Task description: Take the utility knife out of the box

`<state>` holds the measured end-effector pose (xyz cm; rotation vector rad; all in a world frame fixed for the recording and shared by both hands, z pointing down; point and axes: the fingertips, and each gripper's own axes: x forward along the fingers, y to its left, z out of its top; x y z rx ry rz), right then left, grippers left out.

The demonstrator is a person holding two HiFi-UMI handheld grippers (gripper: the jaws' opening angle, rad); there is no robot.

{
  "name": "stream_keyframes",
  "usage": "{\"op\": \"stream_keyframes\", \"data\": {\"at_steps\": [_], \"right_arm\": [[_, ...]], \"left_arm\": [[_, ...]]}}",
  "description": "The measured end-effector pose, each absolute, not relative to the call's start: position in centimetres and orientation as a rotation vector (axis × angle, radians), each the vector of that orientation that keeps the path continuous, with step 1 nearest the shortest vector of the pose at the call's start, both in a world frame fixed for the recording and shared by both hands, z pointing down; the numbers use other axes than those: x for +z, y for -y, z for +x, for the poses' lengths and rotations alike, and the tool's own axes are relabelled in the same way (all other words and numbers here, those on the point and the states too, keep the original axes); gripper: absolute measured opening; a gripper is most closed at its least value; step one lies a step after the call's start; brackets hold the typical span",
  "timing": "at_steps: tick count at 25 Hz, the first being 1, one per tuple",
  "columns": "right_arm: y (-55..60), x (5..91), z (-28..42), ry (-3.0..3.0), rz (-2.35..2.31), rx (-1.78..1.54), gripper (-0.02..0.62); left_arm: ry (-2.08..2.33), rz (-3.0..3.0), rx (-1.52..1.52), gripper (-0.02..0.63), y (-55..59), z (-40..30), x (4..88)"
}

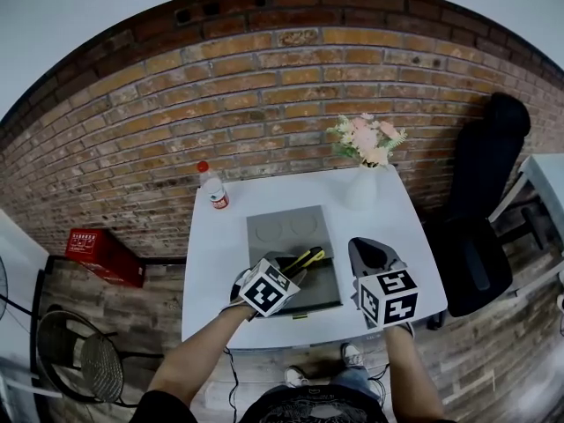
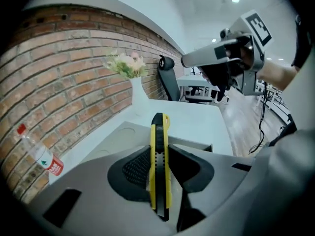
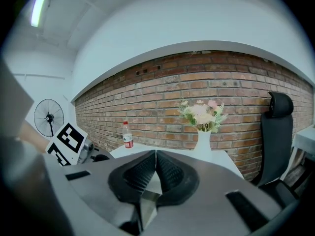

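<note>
A yellow and black utility knife [image 1: 307, 258] is clamped between the jaws of my left gripper [image 1: 295, 271], above the open grey box [image 1: 286, 227] on the white table [image 1: 211, 263]. In the left gripper view the knife [image 2: 158, 132] stands lengthwise between the pads, its tip pointing away, and the left gripper [image 2: 160, 173] is shut on it. My right gripper [image 1: 368, 249] hovers just right of the box and also appears in the left gripper view [image 2: 221, 58]. In its own view the right gripper [image 3: 155, 168] has its pads together with nothing between them.
A water bottle [image 1: 212, 186] stands at the table's far left, a white vase of flowers [image 1: 363, 183] at the far right. A black office chair [image 1: 480, 201] is to the right of the table. A red crate [image 1: 97, 252] and a wire stool [image 1: 75, 359] are on the floor at the left.
</note>
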<state>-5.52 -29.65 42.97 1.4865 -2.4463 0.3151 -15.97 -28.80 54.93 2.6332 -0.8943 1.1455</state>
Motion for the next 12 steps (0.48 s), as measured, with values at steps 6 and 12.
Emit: {"op": "stream_keyframes", "data": {"at_steps": [6,12], "right_arm": [[29.9,42.1,-6.1,2.469,1.482,0.297,0.020],[30.2,40.9,-6.8,2.495,1.479,0.273,0.020]], "left_arm": [[1.041,2.667,0.972,0.129,29.8,-16.8,50.6],[1.188,2.677,0.809,0.129,30.6,-18.4,46.5]]}}
